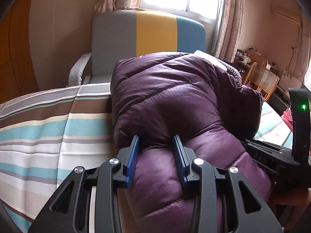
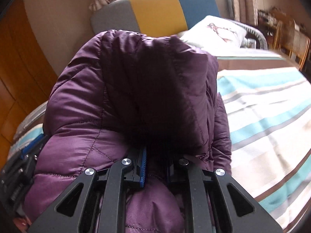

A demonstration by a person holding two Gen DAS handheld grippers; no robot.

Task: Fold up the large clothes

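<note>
A purple quilted puffer jacket (image 1: 171,97) is bundled up over the striped bed. My left gripper (image 1: 156,141) is shut on a thick fold of the jacket, which bulges between its blue pads. My right gripper (image 2: 156,155) is shut on another fold of the same jacket (image 2: 108,89), whose dark inner side hangs right in front of the camera. The right gripper's body (image 1: 276,155) shows at the right edge of the left wrist view, and the left gripper's body (image 2: 21,167) at the left edge of the right wrist view. The two grippers are close together.
The bed has a striped sheet (image 1: 38,132) of teal, brown and white. A headboard (image 1: 151,35) in grey, yellow and blue stands behind, with a white pillow (image 2: 213,33). A rattan chair (image 1: 260,79) and a cluttered desk are at the right; a wooden wardrobe (image 2: 17,62) at the left.
</note>
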